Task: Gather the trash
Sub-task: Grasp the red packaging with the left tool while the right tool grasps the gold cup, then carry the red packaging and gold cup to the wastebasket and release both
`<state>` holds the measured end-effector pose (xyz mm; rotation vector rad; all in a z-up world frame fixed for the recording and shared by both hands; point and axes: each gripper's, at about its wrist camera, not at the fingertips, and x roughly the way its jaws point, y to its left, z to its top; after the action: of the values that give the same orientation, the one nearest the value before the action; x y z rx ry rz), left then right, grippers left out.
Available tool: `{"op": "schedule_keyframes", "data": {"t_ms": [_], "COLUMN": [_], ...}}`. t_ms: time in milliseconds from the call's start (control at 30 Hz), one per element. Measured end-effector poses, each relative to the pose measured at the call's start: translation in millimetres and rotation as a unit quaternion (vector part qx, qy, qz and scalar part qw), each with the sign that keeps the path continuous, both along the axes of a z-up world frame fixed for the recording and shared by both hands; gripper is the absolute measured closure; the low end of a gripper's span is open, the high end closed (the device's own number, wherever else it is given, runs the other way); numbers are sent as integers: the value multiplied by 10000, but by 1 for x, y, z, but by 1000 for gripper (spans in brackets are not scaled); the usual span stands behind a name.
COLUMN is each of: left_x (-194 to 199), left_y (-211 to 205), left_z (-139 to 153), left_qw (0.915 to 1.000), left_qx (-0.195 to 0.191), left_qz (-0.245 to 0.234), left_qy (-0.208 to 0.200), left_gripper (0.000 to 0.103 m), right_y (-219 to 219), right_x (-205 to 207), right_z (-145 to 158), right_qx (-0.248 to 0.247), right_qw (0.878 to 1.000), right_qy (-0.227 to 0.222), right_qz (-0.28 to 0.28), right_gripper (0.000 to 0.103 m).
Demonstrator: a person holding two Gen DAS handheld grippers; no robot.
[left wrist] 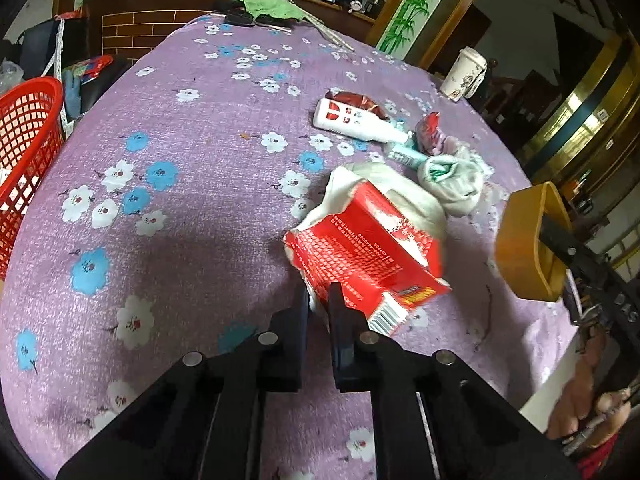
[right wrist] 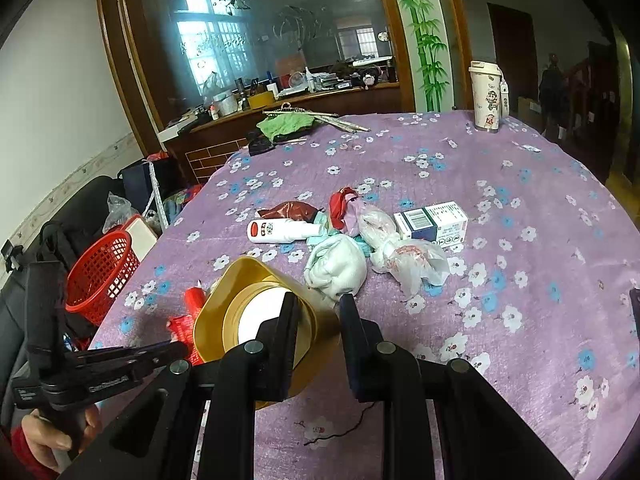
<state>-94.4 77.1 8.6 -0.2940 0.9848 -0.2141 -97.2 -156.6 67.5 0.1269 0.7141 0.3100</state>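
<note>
Gripping the red carton [left wrist: 368, 256] in the closed left claw [left wrist: 319, 296] and a gold tub [right wrist: 256, 312] in the right claw [right wrist: 320, 308], with bottle [right wrist: 280, 230], bags and box [right wrist: 434, 224] beyond the tub still uncollected, red basket [left wrist: 24, 160] off the table [left wrist: 180, 200].

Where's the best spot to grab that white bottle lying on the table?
Take the white bottle across its round body, the claw coming from above. It lies on its side, its long flanks mostly free; a red wrapper sits just behind it.

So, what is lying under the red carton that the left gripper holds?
Under the red carton, held by the left gripper, shows white crumpled plastic or paper. The carton covers its middle, so anything else beneath is hidden.
</note>
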Motion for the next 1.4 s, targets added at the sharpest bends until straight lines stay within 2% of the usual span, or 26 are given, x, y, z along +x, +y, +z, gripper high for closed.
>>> {"op": "schedule_keyframes", "data": {"t_ms": [133,267,333,533,800,867,933,1067,1200,1400], "left_x": [-3,-8,-9,-2,10,13,15,16,7,-4], "left_y": [2,4,5,3,8,8,8,5,1,3], "left_z": [3,14,16,11,1,-2,-2,-1,7,26], "left_qw": [9998,9982,9977,9984,9996,9996,9996,9991,9968,9931], "left_qx": [15,262,354,449,277,250,245,364,578,709], "left_qz": [47,96,100,19,62,87,90,92,144,217], "left_qy": [-211,-531,-563,-347,-89,-48,-70,-207,-529,-905], "left_gripper": [98,102,102,101,97,89,89,96,100,101], "right_y": [1,2,4,9,11,10,10,12,12,11], "right_x": [1,1,1,3,5,5,5,5,5,3], "right_z": [-1,-1,-1,-4,-6,-7,-7,-10,-11,-10], "right_qx": [-12,-5,-23,-72,-97,-80,-90,-78,-75,-67], "right_qw": [10000,10000,10000,9999,9999,9999,9999,9998,9998,9999], "right_qy": [15,21,25,70,95,103,99,140,138,81], "right_qz": [-1,8,18,54,82,80,92,108,105,92], "right_gripper": [81,81,81,81,81,81,81,81,81,81]}}
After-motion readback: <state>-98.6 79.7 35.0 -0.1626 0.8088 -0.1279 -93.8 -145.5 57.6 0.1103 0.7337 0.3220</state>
